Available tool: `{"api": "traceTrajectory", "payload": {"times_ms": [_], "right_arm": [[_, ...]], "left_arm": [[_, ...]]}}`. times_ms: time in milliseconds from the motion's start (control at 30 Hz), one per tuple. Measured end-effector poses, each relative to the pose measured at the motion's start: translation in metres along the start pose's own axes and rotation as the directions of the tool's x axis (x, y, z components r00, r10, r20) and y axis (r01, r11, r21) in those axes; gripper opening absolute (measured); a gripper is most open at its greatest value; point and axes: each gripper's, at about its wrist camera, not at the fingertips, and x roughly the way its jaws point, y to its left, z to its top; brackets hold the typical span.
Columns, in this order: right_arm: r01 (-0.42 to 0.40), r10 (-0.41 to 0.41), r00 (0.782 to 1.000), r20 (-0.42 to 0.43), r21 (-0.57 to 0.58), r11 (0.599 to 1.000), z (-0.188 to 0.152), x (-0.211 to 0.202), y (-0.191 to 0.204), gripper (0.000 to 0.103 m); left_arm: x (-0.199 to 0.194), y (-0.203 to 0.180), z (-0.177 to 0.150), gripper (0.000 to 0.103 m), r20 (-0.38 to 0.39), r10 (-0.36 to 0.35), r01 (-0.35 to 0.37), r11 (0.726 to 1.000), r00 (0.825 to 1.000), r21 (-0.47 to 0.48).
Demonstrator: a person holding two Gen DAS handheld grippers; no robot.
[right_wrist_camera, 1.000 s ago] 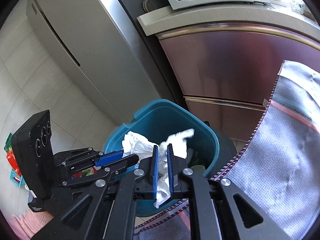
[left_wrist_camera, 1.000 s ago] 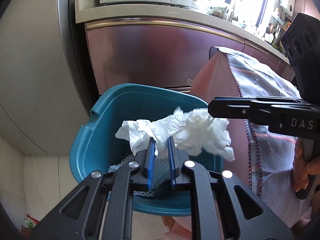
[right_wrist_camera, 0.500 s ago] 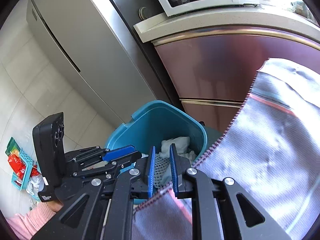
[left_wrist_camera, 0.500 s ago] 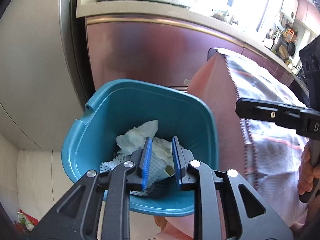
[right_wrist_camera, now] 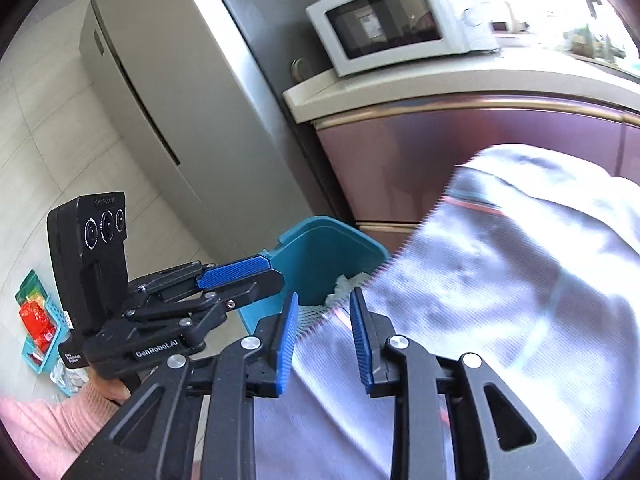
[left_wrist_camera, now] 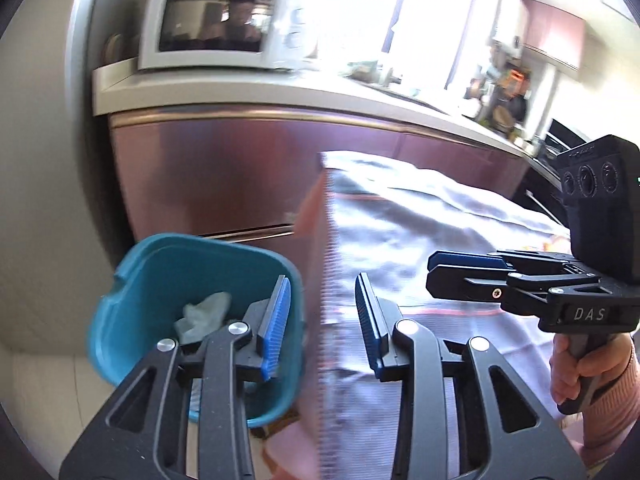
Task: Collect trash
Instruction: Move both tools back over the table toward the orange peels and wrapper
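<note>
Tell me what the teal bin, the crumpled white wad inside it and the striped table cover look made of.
Teal bin: likely moulded plastic, smooth with a slight sheen and rounded rim. Crumpled white wad: probably tissue or paper towel, matte, soft creases. Striped table cover: woven cloth by the look, with folds and a fringed edge; blur hides the weave.

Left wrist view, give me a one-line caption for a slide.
Left gripper, jaws opening and empty, above the teal bin that holds crumpled tissue.

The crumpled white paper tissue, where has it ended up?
The crumpled white paper tissue lies inside the teal plastic bin, low and left in the left wrist view, on the floor before the reddish cabinet front, beside the striped cloth.
</note>
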Motion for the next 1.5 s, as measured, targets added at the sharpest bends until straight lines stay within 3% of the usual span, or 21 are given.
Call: {"api": "traceTrajectory", "payload": {"times_ms": [267, 433, 500, 700, 1033, 1500], "right_arm": [[0.151, -0.160, 0.982, 0.102, 0.090, 0.984, -0.039, -0.085, -0.038, 0.031], [0.260, -0.285, 0.950, 0.129, 0.186, 0.948, -0.071, -0.131, -0.068, 0.032], [0.294, -0.330, 0.934, 0.135, 0.229, 0.928, -0.082, -0.144, -0.080, 0.038], [0.368, -0.438, 0.888, 0.142, 0.352, 0.861, -0.117, -0.187, -0.117, 0.038], [0.443, -0.555, 0.818, 0.152, 0.450, 0.776, -0.143, -0.237, -0.154, 0.045], [0.480, -0.601, 0.789, 0.128, 0.483, 0.733, -0.153, -0.256, -0.184, 0.054]], "left_arm": [[0.014, -0.067, 0.003, 0.038, -0.030, -0.142, 0.144, 0.985, 0.989, 0.091], [0.026, -0.112, 0.004, 0.040, -0.065, -0.222, 0.229, 0.964, 0.973, 0.138], [0.032, -0.129, 0.002, 0.042, -0.081, -0.250, 0.260, 0.953, 0.965, 0.154], [0.053, -0.175, 0.000, 0.044, -0.134, -0.300, 0.321, 0.928, 0.945, 0.187], [0.097, -0.234, 0.006, 0.046, -0.207, -0.300, 0.345, 0.907, 0.931, 0.240], [0.133, -0.293, 0.011, 0.049, -0.232, -0.230, 0.298, 0.900, 0.945, 0.319]]}}
